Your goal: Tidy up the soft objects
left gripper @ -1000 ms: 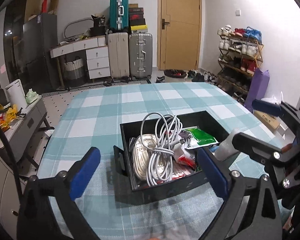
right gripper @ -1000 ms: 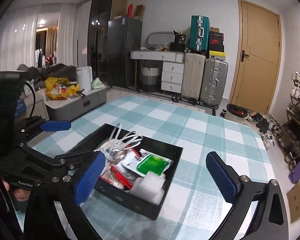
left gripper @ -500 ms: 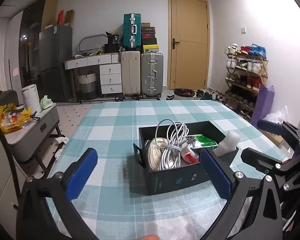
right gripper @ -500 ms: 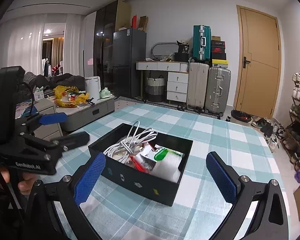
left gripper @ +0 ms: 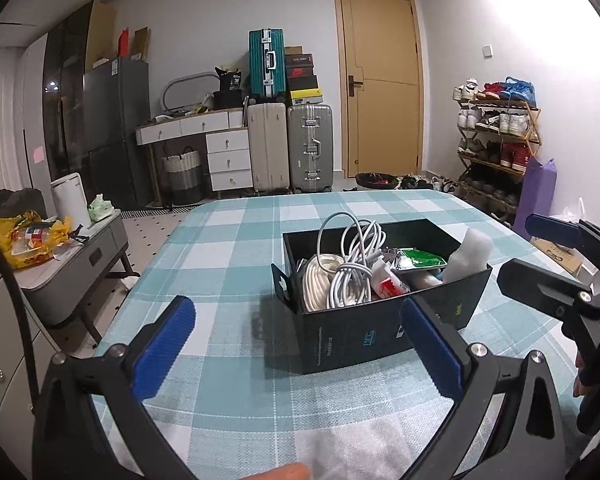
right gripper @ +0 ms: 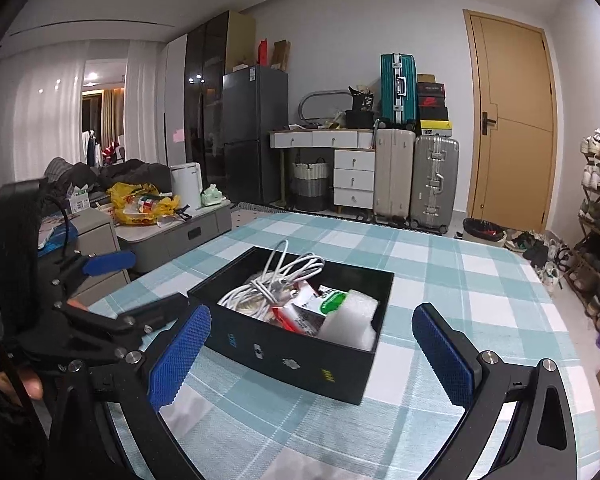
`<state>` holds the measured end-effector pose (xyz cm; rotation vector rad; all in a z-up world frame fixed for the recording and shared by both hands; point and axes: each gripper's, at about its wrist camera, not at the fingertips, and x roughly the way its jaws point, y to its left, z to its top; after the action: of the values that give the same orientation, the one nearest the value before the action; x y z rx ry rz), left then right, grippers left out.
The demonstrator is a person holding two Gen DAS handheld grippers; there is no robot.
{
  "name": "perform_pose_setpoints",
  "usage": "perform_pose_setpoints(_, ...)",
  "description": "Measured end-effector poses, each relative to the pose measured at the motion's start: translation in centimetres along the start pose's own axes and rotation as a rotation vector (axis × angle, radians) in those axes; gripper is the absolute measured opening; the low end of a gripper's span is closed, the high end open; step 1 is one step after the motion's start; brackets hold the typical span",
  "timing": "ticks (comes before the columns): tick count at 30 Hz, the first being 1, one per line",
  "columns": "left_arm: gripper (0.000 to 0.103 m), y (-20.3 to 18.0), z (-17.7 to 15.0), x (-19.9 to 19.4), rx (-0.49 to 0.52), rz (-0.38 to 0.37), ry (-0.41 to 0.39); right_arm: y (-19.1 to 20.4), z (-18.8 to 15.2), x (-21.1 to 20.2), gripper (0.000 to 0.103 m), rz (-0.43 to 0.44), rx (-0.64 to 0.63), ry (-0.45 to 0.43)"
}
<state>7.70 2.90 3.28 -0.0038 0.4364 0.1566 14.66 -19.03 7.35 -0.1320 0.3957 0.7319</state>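
Observation:
A black box (left gripper: 384,334) (right gripper: 284,356) stands on the checked tablecloth. It holds a coil of white cables (left gripper: 346,268) (right gripper: 276,280), a green and white packet (left gripper: 420,258) (right gripper: 332,300), red packets (left gripper: 388,286) and a white foam wad (left gripper: 470,250) (right gripper: 352,312). My left gripper (left gripper: 296,352) is open and empty, near the box's left front. My right gripper (right gripper: 310,354) is open and empty, in front of the box; it also shows in the left wrist view (left gripper: 552,256). The left gripper shows at the left of the right wrist view (right gripper: 112,288).
The table (left gripper: 228,248) (right gripper: 460,280) has a teal and white checked cloth. Beyond it are suitcases (left gripper: 288,148), a white drawer unit (left gripper: 228,156), a door (left gripper: 380,80), a shoe rack (left gripper: 496,140) and a low grey cabinet (left gripper: 60,264) with a yellow bag.
Both grippers have pulled back and lowered, so the box now looks farther off and is seen from its side. Both stay open and empty.

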Motion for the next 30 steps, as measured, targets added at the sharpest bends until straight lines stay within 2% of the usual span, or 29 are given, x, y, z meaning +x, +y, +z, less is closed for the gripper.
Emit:
perform_pose_setpoints(12,0.103,0.6,-0.4,0.2,-0.034,0.003,-0.005,-0.8,-1.7,0.3,0.102,-0.017,0.022,-0.017)
perform_pose_setpoints(30,0.103,0.5,-0.4,-0.1,-0.031,0.001,-0.016,-0.7,-1.8,-0.6,0.102,-0.019,0.019,-0.046)
